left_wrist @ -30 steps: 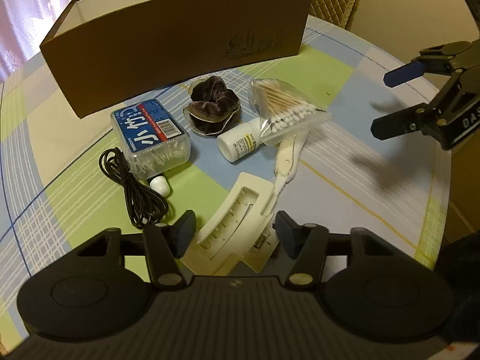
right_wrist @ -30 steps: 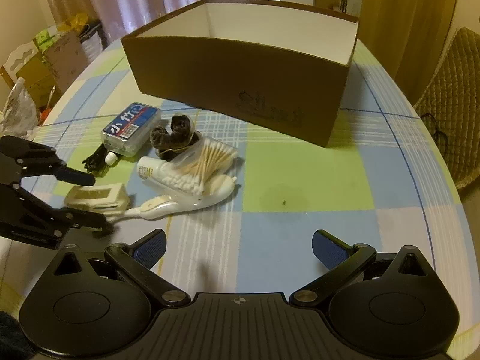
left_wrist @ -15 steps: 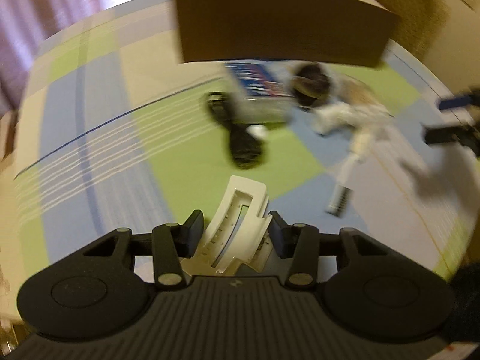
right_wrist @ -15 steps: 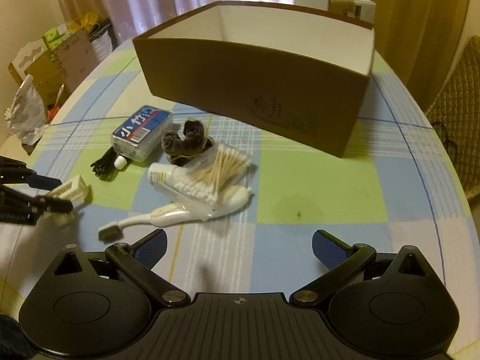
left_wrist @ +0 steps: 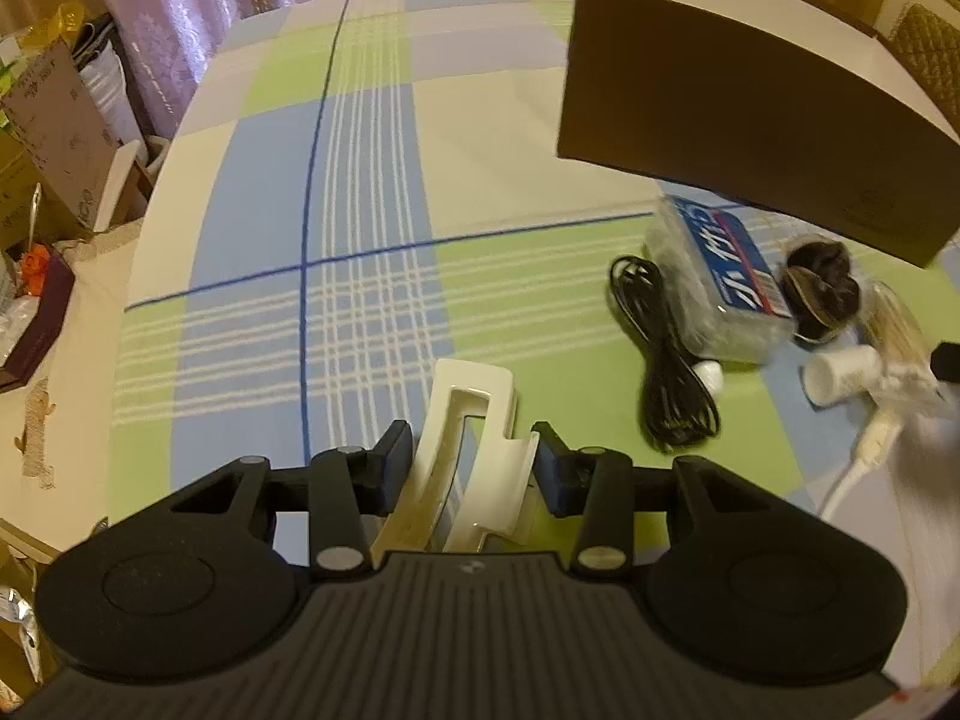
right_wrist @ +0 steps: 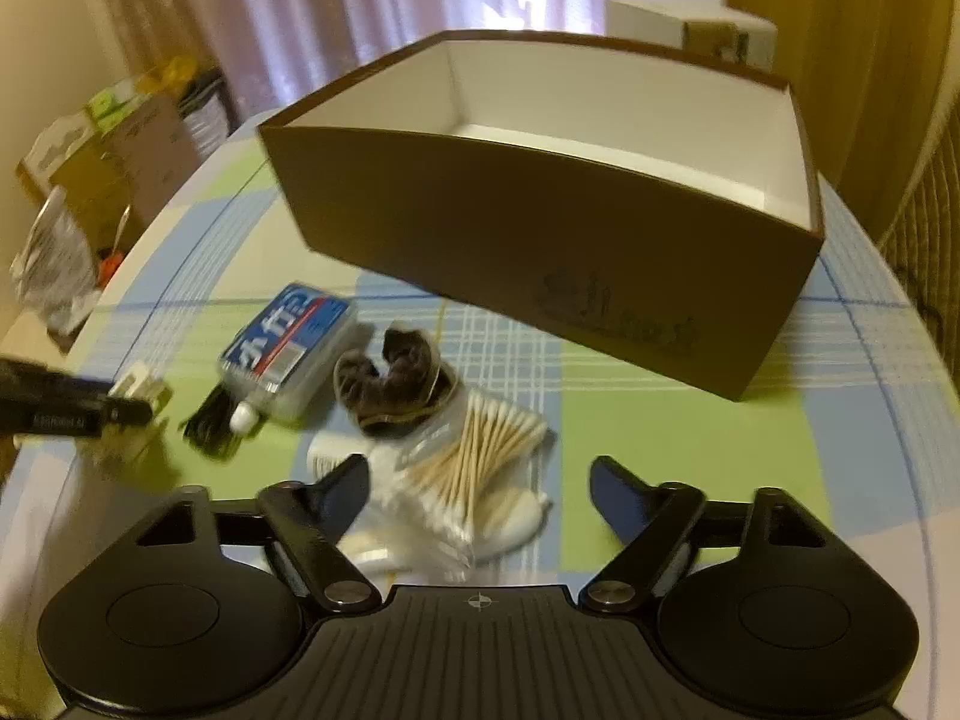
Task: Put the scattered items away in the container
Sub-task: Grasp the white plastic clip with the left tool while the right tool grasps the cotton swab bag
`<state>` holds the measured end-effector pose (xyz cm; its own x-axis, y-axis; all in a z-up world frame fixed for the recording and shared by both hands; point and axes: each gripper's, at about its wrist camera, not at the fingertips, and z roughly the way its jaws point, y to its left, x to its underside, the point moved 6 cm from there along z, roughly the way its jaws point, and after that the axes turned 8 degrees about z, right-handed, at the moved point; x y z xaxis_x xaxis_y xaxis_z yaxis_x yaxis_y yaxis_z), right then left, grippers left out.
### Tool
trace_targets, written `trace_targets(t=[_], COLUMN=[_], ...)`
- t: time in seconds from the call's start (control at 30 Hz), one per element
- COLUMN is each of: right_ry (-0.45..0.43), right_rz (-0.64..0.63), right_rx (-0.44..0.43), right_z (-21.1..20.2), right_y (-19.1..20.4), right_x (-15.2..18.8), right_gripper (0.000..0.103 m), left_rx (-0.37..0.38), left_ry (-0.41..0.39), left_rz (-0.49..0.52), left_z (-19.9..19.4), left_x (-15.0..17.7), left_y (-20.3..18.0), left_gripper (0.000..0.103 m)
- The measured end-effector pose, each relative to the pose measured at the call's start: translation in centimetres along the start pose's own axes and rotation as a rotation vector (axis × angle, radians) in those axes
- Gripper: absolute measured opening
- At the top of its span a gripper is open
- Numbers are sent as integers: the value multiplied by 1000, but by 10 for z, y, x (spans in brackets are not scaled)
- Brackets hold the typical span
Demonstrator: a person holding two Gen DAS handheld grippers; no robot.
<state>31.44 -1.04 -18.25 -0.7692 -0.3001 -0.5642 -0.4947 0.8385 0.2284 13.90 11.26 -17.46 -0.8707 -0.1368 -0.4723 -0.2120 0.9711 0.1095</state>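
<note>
Holding a white plastic holder (left_wrist: 465,450) in our left gripper (left_wrist: 474,459): fingers closed onto its two long sides, piece lifted clear of the checked tablecloth (left_wrist: 372,228), tilted, slotted end pointing forward. From the right wrist view the same gripper (right_wrist: 129,411) sits out at the left edge of the table with the holder (right_wrist: 141,387) in it, though that part is blurred.

Our right gripper (right_wrist: 480,483) is spread wide with nothing between the fingers, hovering just over the pile of loose items near the front middle of the table.

Pile contents:
- bag of cotton swabs (right_wrist: 480,450), directly under the right gripper
- white toothbrush handle (left_wrist: 870,450), partly under the bag
- small white bottle (left_wrist: 840,375) lying on its side against the bag
- dark brown scrunchie (right_wrist: 390,384), touching the swab bag
- clear toothpick case with blue label (right_wrist: 288,348), beside the scrunchie
- coiled black cable (left_wrist: 666,372), left of the case, with a small white cap (left_wrist: 711,372) against it

Brown cardboard box (right_wrist: 540,252), white inside, open top, stands behind the pile towards the table's far side. We see nothing inside it. No loose item touches the box wall; the toothpick case and scrunchie are nearest.
</note>
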Motion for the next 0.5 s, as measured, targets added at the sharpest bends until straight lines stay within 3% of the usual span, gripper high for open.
trace_targets(t=[0.07, 0.2, 0.3, 0.37, 0.5], right_ry=[13, 51, 78, 97, 119], right_rz=[57, 148, 172, 179, 186], right_rx=[-8, -18, -20, -16, -11], right_z=[9, 25, 35, 41, 49], right_y=[-3, -9, -12, -13, -16], right_x=[-5, -11, -15, -16, -18], right_gripper=[61, 53, 44, 33, 25], left_rx=[-10, -19, -21, -18, -12], left_ry=[0, 4, 6, 6, 15], left_rz=[3, -1, -9, -12, -11], left_z=[3, 9, 14, 17, 22], left_x=[-4, -12, -20, -23, -27], left_y=[2, 7, 11, 12, 11], left_gripper=[39, 38, 38, 38, 38])
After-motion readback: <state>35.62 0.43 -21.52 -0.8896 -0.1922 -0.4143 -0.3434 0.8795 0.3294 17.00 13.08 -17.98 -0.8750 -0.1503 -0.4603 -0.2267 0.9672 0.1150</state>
